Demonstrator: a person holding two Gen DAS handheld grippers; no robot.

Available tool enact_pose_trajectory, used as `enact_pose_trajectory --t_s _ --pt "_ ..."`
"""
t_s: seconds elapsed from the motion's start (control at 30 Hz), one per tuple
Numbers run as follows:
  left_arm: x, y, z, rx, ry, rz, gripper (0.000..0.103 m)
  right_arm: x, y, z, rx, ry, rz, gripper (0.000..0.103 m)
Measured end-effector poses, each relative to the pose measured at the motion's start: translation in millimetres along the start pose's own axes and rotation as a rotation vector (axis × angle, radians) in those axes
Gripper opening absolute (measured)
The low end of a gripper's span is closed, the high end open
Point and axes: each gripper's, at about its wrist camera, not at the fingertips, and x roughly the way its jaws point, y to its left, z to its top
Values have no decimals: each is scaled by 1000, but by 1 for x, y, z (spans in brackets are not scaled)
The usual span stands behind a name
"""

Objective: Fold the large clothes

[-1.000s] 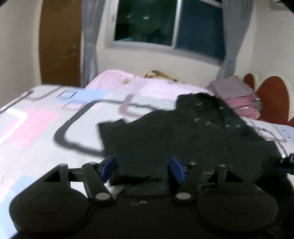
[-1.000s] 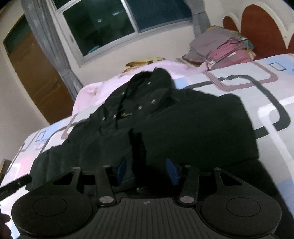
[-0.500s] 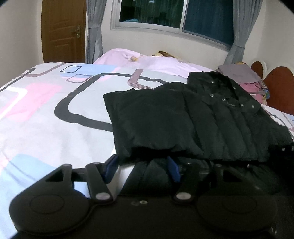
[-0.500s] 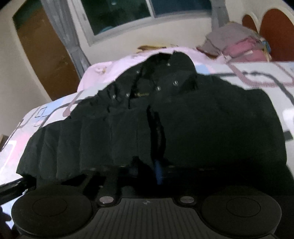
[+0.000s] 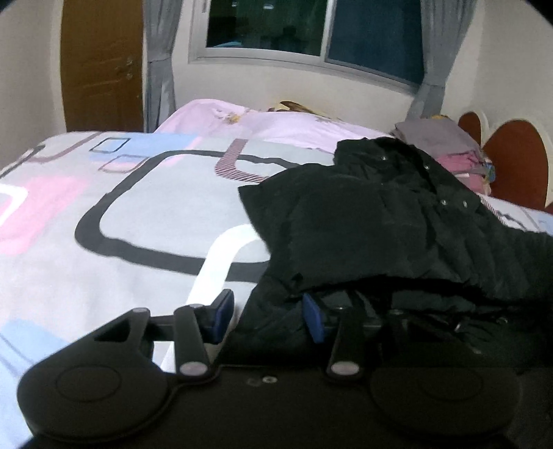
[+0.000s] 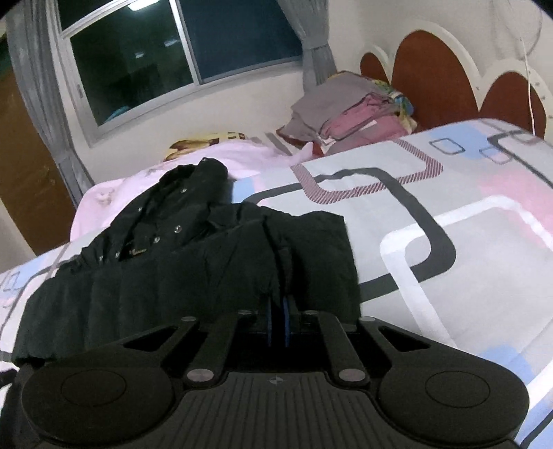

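Black jacket hem seemingly pinched in right claw.

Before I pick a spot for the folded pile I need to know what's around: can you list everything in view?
Jacket: one, black, padded with snap buttons, lying partly folded on the bed.
Bedspread: one, grey-white with pink, blue and black rounded shapes, under the jacket.
Pink sheet: one, pale pink, at the far edge of the bed below the window.
Clothes pile: one stack, grey and pink, beside the headboard.
Headboard: one, white with brown scalloped panels.
Window: one, dark glass.
Curtains: grey, at both sides of the window.
Door: one, brown wood, left of the window.
Left gripper: black with blue pads, closing at the jacket's near edge.
Right gripper: black with blue pads, shut on jacket fabric.
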Motion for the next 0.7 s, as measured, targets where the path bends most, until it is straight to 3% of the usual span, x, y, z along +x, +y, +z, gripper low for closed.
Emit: enact_pose_trajectory --t_s 0.4,0.47,0.53,0.6,0.7 --pt "14 4 -4 4 64 -1 39 7 -5 -7 -2 59 -57 6" --pt "5 5 0 1 43 -18 38 1 -5 -3 -8 32 -74 7" --pt "-15 4 7 7 -27 -48 43 -13 -4 3 -39 -32 -124 7" --pt "-26 1 15 11 -74 -61 43 -20 -4 12 -43 -64 -94 7" --pt "-14 -15 32 30 -69 -97 43 -8 8 20 -85 -49 -59 7"
